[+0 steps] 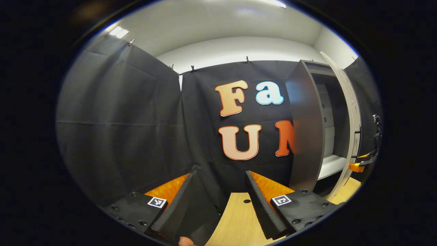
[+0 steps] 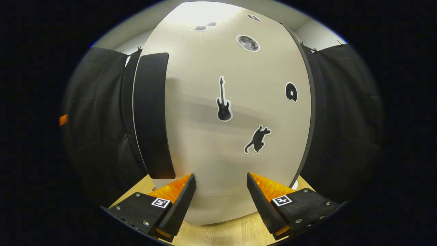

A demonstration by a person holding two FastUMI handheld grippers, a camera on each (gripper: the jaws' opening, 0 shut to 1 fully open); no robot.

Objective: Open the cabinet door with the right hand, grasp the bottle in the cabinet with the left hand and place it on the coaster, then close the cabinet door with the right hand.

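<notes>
Both pairs of jaws stand apart and hold nothing: the left gripper (image 1: 220,184) hovers over a light wooden table (image 1: 239,218), facing the booth's black cloth wall. To its right stands the dark cabinet (image 1: 305,130), its pale cabinet door (image 1: 351,112) swung open; the bottle and coaster cannot be made out. The right gripper (image 2: 221,186) sits just before the door's sticker-decorated front (image 2: 211,147).

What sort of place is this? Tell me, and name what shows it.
Most likely a staged recording booth, not a real home: black cloth is clipped up as walls, a lone cabinet stands on a wooden table, and its pale door carries decorative stickers. Both tongs are open and empty.
</notes>
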